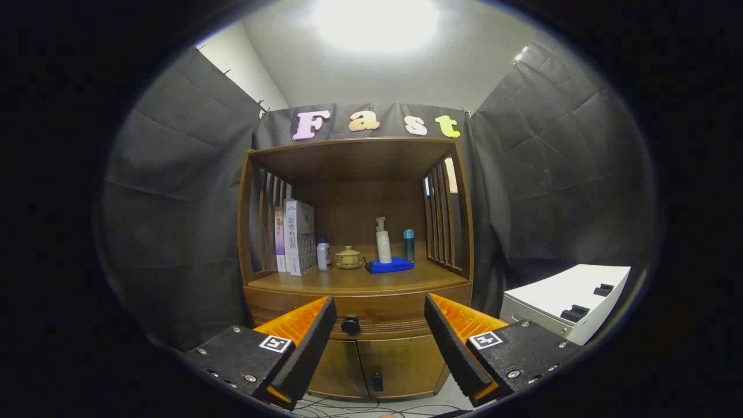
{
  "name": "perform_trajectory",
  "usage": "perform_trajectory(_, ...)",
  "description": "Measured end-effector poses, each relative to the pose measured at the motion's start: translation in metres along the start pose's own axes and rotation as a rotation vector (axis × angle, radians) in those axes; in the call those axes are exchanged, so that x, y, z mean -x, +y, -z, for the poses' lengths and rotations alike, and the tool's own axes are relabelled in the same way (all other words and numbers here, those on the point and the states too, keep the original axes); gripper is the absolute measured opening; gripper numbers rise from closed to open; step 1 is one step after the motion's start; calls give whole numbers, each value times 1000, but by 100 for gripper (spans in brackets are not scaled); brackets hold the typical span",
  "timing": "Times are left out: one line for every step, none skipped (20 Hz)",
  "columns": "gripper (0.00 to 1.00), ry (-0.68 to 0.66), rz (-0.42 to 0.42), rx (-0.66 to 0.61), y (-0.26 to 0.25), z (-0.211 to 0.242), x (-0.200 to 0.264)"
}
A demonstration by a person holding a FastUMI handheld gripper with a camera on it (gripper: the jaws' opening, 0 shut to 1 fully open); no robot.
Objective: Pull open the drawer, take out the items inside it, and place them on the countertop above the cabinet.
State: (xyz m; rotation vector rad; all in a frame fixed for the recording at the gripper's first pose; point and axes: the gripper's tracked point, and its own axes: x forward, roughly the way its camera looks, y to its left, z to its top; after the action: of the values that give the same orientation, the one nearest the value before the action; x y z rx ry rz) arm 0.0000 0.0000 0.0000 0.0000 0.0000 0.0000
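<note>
A wooden cabinet (355, 191) stands straight ahead. Its drawer (377, 307) sits shut under the countertop (348, 280), with a dark round knob (350, 324) on its front. My gripper (380, 316) is open, and its fingers (313, 342) spread wide at drawer height, some way short of the cabinet. The knob shows between them, closer to the left finger. Nothing is held. What lies inside the drawer is hidden.
On the countertop stand books (296, 237) at the left, a small white bottle (323, 253), a lidded cup (349, 258), a pump bottle (383, 240), a teal can (409, 244) and a blue cloth (389, 265). Two lower doors (377, 366) sit under the drawer. A white unit (566, 302) stands right.
</note>
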Motion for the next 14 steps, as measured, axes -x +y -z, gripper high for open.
perform_trajectory(95, 0, -2, -1, 1, 0, 0)
perform_trajectory(95, 0, -5, -3, 1, -1, 0)
perform_trajectory(95, -2, -8, -4, 2, 1, 1)
perform_trajectory(95, -1, -9, -5, 1, 1, 1)
perform_trajectory(95, -2, -10, -5, 1, 1, 2)
perform_trajectory(95, -2, -9, -7, 1, 0, 1)
perform_trajectory(95, -3, -8, -9, 0, 1, 1)
perform_trajectory(95, -4, -8, -14, 0, 0, 2)
perform_trajectory(95, -4, -9, -18, -1, 2, 3)
perform_trajectory(95, -4, -9, -21, -1, 1, 3)
perform_trajectory(95, -5, -10, -20, -1, 2, 3)
perform_trajectory(95, -6, -13, -18, 0, 2, 3)
perform_trajectory(95, -5, -16, -17, 1, 3, 3)
perform_trajectory(95, -4, -19, -16, 1, 3, 2)
